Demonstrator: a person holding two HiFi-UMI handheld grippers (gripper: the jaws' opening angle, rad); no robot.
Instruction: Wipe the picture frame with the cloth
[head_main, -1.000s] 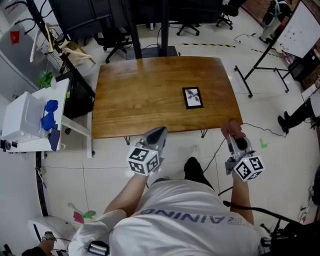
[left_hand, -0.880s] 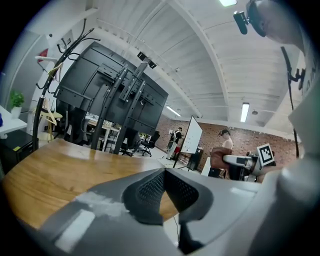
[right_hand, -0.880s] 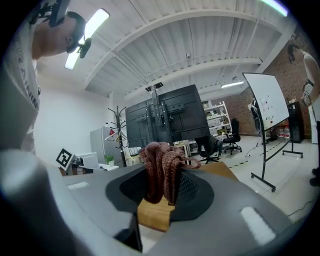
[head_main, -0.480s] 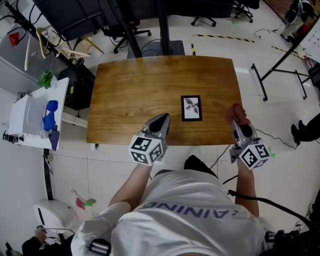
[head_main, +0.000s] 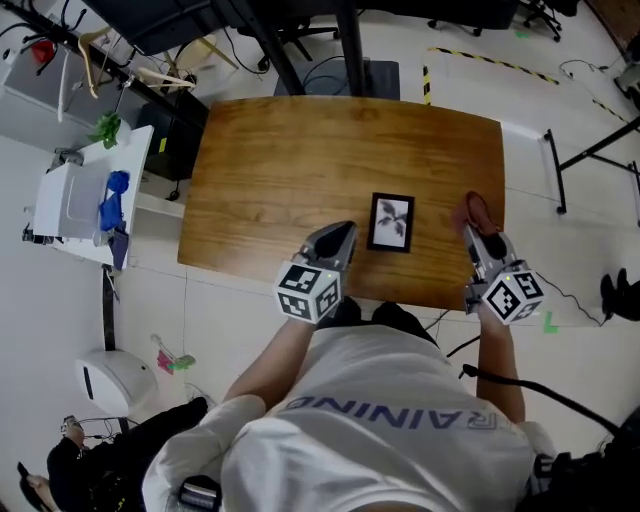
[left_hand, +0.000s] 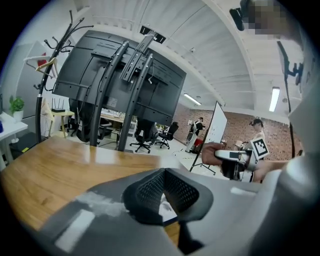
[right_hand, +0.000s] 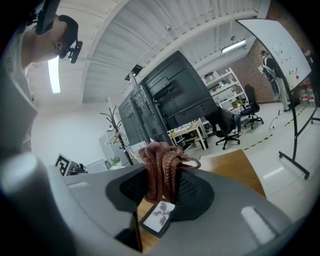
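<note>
A small black picture frame (head_main: 391, 222) with a white print lies flat near the front edge of the wooden table (head_main: 290, 160). My right gripper (head_main: 480, 228) is just right of the frame, shut on a reddish-brown cloth (head_main: 474, 211) that sticks up from its jaws (right_hand: 161, 165). My left gripper (head_main: 337, 240) is over the table's front edge just left of the frame, its jaws closed to a point with nothing in them. In the right gripper view the frame (right_hand: 159, 216) shows below the cloth. A corner of the frame (left_hand: 167, 212) peeps out under the left gripper (left_hand: 165, 172).
A white side table (head_main: 75, 205) with a blue item stands left of the wooden table. A black monitor stand post (head_main: 350, 45) rises behind the far edge. Black stand legs (head_main: 580, 160) cross the floor at the right. A white round appliance (head_main: 115, 380) sits on the floor at the lower left.
The person has stepped up to the table. Both grippers have moved forward from short of the front edge to either side of the frame, the right one still holding the cloth.
</note>
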